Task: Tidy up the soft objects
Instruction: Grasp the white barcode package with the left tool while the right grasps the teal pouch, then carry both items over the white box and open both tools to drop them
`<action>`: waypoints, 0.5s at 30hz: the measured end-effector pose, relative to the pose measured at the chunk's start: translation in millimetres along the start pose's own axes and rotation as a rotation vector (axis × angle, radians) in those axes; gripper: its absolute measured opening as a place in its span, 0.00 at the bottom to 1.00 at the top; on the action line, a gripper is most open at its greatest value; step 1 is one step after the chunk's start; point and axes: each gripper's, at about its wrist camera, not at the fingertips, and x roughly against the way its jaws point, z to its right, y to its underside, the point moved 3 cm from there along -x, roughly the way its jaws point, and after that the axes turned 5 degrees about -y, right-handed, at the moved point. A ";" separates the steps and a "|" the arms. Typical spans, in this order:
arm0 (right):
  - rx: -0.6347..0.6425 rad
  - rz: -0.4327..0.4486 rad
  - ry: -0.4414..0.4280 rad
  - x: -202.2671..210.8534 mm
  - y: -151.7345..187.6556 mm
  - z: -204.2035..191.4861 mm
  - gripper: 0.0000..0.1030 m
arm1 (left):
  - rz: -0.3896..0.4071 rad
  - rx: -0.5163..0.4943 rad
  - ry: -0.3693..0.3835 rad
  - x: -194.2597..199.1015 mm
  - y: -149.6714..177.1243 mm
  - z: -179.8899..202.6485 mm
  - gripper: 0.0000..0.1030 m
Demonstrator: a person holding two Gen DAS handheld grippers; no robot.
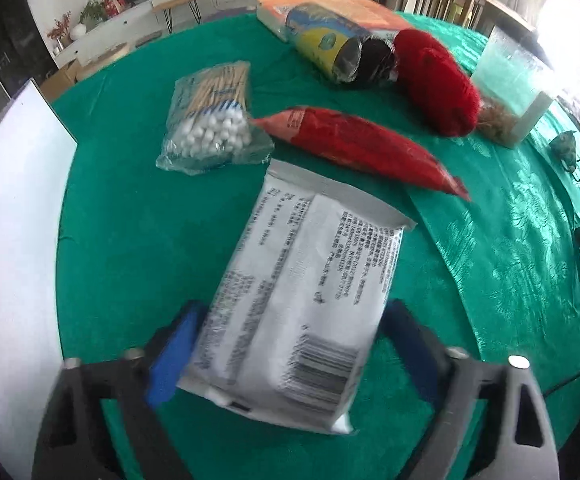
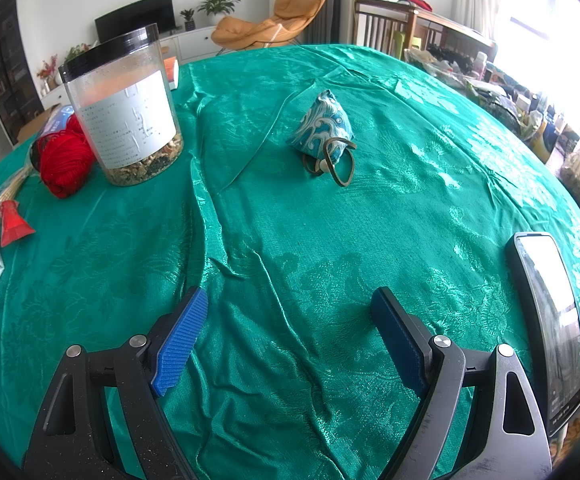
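The left hand-held gripper [image 1: 290, 344] clamps a white printed soft pack [image 1: 298, 300], its print blurred, above the green-clothed table [image 1: 130, 220]. The right hand-held gripper [image 2: 290, 332] gapes wide, holding nothing; a patterned teal pouch [image 2: 322, 128] lies well ahead.

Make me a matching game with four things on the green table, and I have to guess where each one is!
Things:
1. white packet
2. cotton swabs
3. patterned pouch
4. phone

Places:
A. lying alone mid-table, ahead of the open right gripper
B. at the table edge, beside the right gripper
C. between the left gripper fingers
D. in a clear bag, left of the long red packet

Pairs: 1-C, 2-D, 3-A, 4-B
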 end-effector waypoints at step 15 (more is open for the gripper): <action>-0.155 0.022 -0.131 -4.4 -85.1 50.8 0.87 | 0.079 0.161 0.021 43.0 69.6 7.3 0.70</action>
